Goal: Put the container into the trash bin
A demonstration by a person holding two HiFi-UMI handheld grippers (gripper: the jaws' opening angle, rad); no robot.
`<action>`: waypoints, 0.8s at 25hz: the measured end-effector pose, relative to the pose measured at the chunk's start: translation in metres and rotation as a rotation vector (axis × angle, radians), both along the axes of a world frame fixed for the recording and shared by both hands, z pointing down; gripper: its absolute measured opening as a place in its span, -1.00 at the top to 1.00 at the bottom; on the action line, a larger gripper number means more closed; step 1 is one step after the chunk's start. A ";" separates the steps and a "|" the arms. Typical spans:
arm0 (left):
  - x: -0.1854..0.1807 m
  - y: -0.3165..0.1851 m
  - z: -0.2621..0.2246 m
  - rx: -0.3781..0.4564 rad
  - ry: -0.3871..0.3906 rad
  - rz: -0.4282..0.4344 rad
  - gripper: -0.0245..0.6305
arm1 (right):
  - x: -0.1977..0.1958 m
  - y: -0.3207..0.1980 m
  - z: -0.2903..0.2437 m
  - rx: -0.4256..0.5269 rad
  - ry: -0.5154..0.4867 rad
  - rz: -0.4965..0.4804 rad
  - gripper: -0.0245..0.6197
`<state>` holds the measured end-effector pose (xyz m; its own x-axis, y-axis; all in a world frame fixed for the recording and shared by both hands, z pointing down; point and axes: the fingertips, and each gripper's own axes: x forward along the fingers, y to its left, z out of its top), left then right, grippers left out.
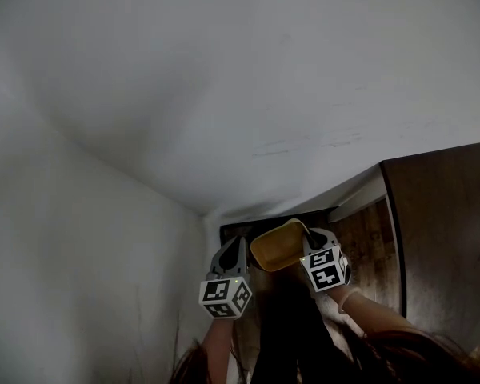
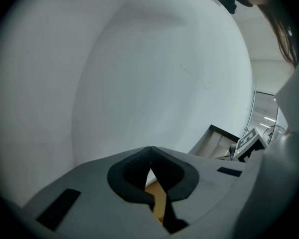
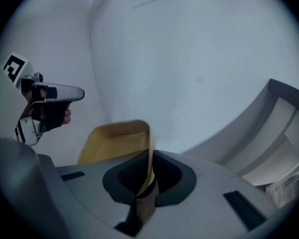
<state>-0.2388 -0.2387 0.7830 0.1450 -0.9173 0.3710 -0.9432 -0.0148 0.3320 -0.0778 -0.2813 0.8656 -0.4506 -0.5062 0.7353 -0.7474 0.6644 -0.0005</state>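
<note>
Evidently the right tongs point(image 3: 150, 158) are clamped tight on one thin side wall of the yellow container point(image 3: 114, 141). Its open tray spreads out ahead of them and to their left, lifted in front of a white wall point(image 3: 189, 59). The left tongs point(image 2: 150, 152), beside the container but apart from it, have their tips pressed together and grip nothing.

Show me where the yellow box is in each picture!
Head view: the yellow container is low in the middle, its right edge in the right gripper.
Left gripper view: not clearly in it. Only a tan sliver shows behind the jaws, and I cannot tell what it is.
Right gripper view: the yellow container is low, left of centre, its rim pinched between the jaws.
Shared landmark: the white wall behind everything.
</note>
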 end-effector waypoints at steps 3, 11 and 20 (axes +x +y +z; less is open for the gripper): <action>-0.002 -0.005 0.010 -0.003 0.000 0.009 0.86 | 0.000 0.003 0.019 -0.024 0.007 0.008 0.84; -0.005 -0.010 0.028 -0.015 0.013 0.020 0.86 | 0.003 0.013 0.062 -0.090 0.029 0.044 0.83; -0.006 -0.017 0.045 -0.044 0.007 0.039 0.86 | 0.000 0.018 0.101 -0.190 0.025 0.112 0.77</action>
